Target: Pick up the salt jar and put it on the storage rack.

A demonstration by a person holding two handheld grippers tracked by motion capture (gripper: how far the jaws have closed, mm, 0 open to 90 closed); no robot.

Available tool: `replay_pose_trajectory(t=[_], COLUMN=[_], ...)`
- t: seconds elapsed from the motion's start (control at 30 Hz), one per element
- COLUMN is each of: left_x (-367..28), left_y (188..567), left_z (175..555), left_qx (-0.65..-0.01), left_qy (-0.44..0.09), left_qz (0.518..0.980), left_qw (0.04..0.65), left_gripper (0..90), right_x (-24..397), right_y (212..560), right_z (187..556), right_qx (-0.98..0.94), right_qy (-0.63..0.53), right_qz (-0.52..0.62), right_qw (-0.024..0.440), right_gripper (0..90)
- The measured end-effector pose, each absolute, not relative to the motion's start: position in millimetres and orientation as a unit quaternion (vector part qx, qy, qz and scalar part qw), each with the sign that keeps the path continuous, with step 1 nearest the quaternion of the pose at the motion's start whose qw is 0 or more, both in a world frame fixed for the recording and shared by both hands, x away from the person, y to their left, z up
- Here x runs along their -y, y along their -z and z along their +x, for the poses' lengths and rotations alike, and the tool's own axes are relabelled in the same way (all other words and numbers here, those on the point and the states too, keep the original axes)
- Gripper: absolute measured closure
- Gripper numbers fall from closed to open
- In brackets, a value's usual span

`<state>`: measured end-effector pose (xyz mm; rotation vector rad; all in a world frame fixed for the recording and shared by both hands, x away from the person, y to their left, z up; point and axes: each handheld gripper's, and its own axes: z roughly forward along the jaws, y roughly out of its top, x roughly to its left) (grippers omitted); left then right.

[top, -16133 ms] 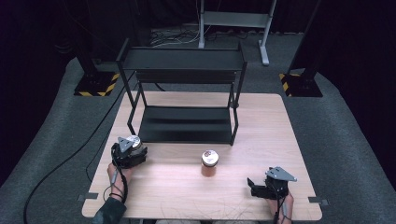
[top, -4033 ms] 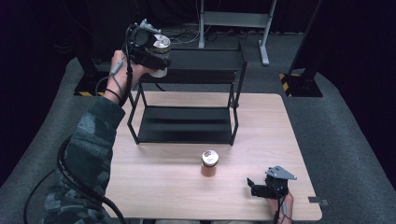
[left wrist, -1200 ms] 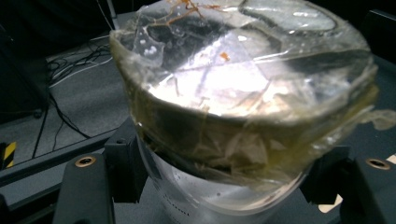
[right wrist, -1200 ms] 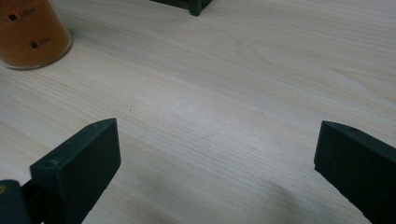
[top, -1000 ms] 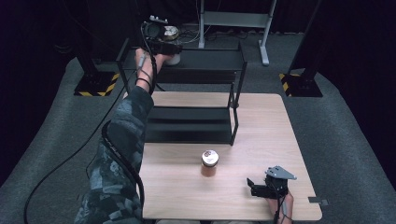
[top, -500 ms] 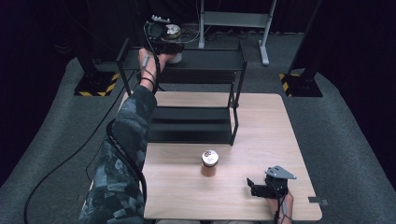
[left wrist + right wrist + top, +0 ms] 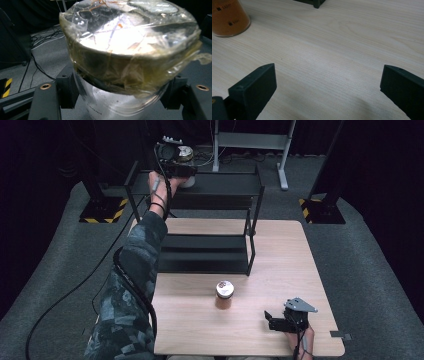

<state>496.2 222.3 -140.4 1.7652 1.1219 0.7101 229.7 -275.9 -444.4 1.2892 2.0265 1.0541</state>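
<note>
A: What sits lowest in the high view?

B: At lower right, the right gripper (image 7: 272, 320) rests on the wooden table (image 7: 280, 255), jaws wide with nothing between. Just left, near centre, an orange jar (image 7: 224, 294) stands upright.

A: And farther up?

B: A black shelf rack (image 7: 202, 252) fills the middle. At top centre-left, the left gripper (image 7: 182, 171) clamps a clear jar (image 7: 120, 100), film-covered, at the rack's top shelf (image 7: 225, 184).
</note>
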Motion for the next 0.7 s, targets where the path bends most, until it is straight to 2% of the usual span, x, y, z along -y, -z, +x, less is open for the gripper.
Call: replay_pose_trajectory(t=[0.1, 0.3, 0.43, 0.7], left_x=[-221, -226, -233, -242], left_y=[135, 127, 122, 121], left_z=[499, 498, 489, 453], left_qx=[-0.455, -0.466, -0.461, -0.417], left_qy=[-0.281, -0.267, -0.259, -0.262], left_qz=[0.724, 0.736, 0.746, 0.785], left_qw=[0.437, 0.413, 0.405, 0.376], left_gripper=[27.8, 8.0, 1.3, 0.0], right_x=[276, 276, 276, 275], right_y=[444, 445, 445, 445], right_z=[230, 229, 229, 229], right_qx=[-0.747, -0.746, -0.745, -0.745], right_qy=[-0.389, -0.389, -0.389, -0.388], right_qz=[0.475, 0.475, 0.476, 0.477], right_qw=[0.257, 0.258, 0.259, 0.259], right_gripper=[0.0, 0.0, 0.0, 0.0])
